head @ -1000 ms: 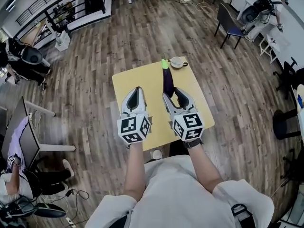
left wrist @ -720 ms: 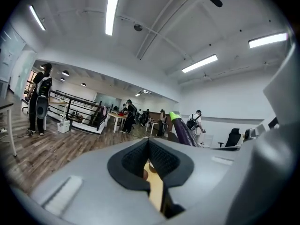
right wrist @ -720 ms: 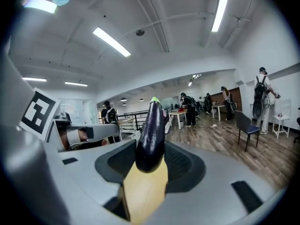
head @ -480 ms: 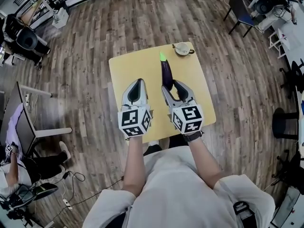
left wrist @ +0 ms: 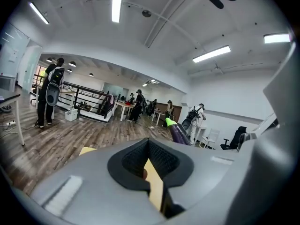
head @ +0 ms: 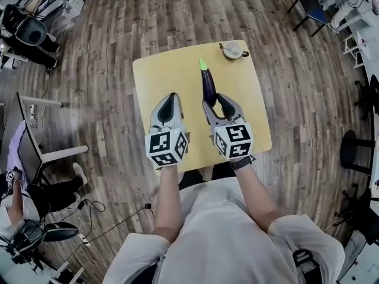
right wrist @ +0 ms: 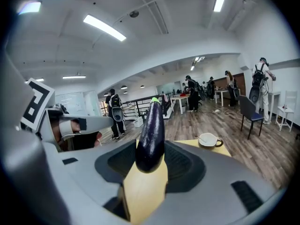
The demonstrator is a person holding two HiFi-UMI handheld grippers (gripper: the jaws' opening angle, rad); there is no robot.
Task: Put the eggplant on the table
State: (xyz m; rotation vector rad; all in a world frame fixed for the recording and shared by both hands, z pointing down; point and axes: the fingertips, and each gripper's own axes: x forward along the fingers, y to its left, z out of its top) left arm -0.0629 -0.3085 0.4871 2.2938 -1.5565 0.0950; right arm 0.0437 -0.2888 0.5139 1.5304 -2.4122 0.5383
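Right hand-held gripper [head: 213,100] tight around eggplant [head: 207,81], over table [head: 160,76]

The eggplant [right wrist: 151,130] looks glossy and smooth, the table [head: 160,76] matt, the floor [head: 106,46] grained wood planks.

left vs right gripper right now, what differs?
The right gripper holds the eggplant between its jaws, green stem end pointing away; the left gripper holds nothing. Right jaws stand apart around it; left jaws are closed together. Both are above the yellow table, side by side.
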